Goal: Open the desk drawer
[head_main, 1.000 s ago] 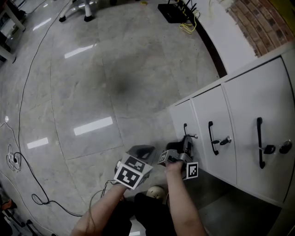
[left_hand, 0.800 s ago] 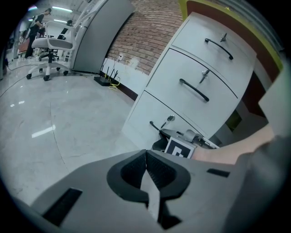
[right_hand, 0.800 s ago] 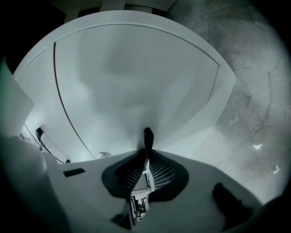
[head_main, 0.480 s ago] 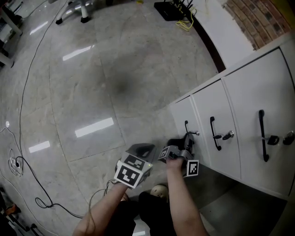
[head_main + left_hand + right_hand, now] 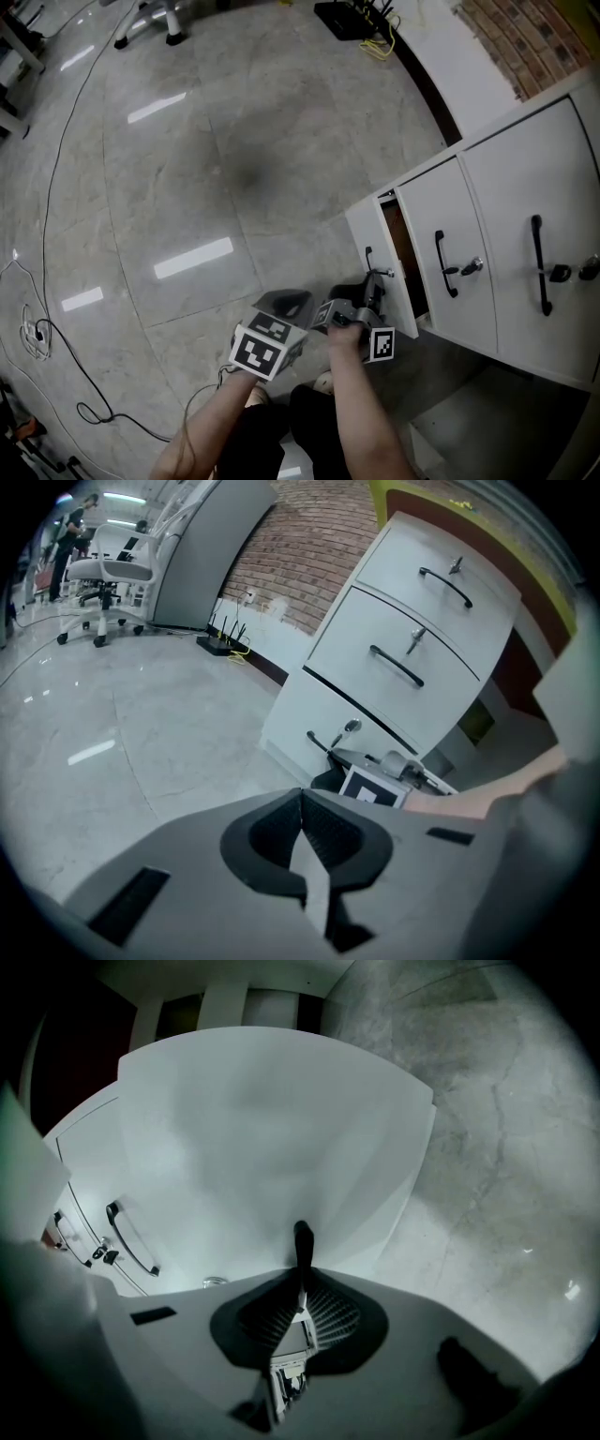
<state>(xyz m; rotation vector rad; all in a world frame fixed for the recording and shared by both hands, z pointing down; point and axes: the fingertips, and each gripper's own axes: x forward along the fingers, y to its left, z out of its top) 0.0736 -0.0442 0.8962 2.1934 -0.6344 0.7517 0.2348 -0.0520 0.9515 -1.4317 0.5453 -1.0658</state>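
Closing just now, right gripper point(image 5: 302, 1277) clamps handle point(image 5: 302, 1239) (drawer point(image 5: 359, 228) ajar).

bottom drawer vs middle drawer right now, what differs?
The bottom drawer stands slightly out, a dark gap behind its front; the middle drawer sits flush. The right gripper, its jaws just closed further, clamps the bottom drawer's handle; the middle drawer's handle is free. Both are white with a black bar handle.
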